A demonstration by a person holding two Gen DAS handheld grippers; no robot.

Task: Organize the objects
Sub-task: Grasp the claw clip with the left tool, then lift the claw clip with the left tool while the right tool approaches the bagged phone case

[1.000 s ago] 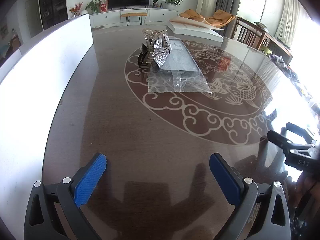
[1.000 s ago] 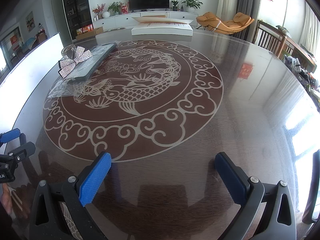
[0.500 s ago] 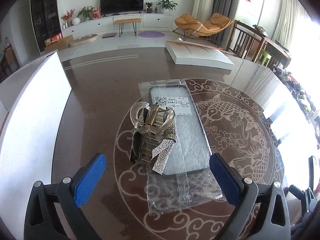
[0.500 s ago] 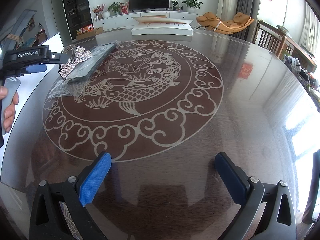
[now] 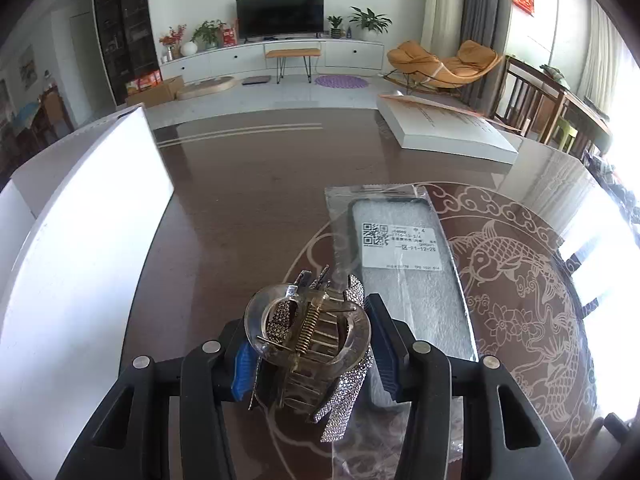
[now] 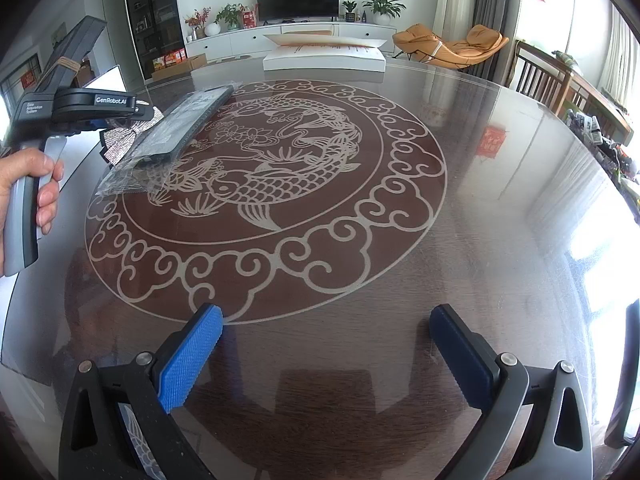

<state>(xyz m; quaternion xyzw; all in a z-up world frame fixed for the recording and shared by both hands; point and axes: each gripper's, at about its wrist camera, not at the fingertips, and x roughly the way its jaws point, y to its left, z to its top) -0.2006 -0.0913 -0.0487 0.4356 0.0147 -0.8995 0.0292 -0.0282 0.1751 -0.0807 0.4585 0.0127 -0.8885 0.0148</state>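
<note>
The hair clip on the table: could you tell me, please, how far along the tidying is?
Nothing looks put away yet. In hand: the left gripper has just been closing its jaws and now pinches the hair clip, which lies partly on the bagged phone case. The right gripper is open, holding nothing, over the bare table. Left: lifting the clip and placing it and the case; the white box may be the destination.

Left gripper (image 5: 308, 354) just closing; right gripper (image 6: 328, 354) wide.
</note>
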